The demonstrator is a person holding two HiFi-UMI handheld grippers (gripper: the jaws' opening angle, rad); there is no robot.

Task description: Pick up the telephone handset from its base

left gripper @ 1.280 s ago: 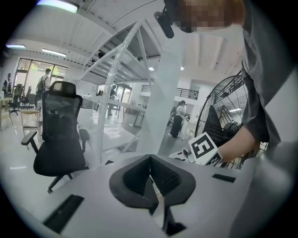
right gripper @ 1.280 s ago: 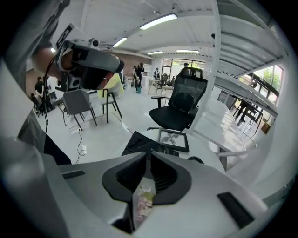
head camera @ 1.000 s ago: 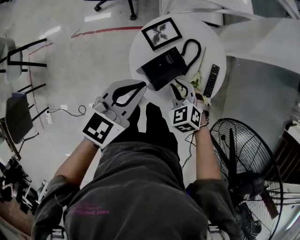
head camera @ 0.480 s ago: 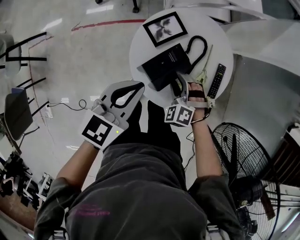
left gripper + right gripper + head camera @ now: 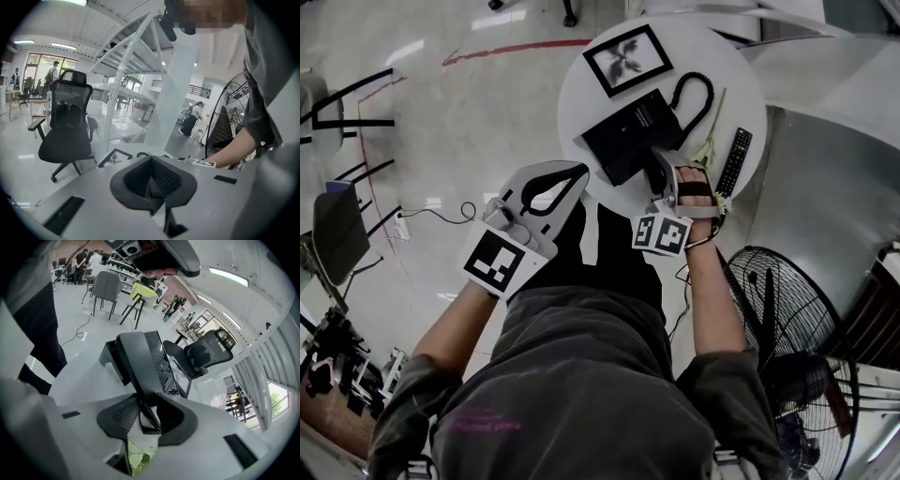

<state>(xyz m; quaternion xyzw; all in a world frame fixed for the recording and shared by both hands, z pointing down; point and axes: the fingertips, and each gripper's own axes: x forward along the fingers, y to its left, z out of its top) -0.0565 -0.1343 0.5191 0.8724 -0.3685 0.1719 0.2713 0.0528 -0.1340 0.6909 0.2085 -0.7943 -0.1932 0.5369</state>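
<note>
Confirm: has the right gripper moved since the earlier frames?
Yes. The right gripper sank toward the round table onto the phone; its jaws have just been closing, handset between them.

handset: matt black plastic | table: smooth white, upper right | floor: glossy | fan: metal wire grille, lower right

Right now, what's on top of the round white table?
A framed picture, a black telephone with its coiled cord, a remote and a green sprig. The right gripper, whose jaws have just been closing on the handset, covers the telephone's near end.
</note>
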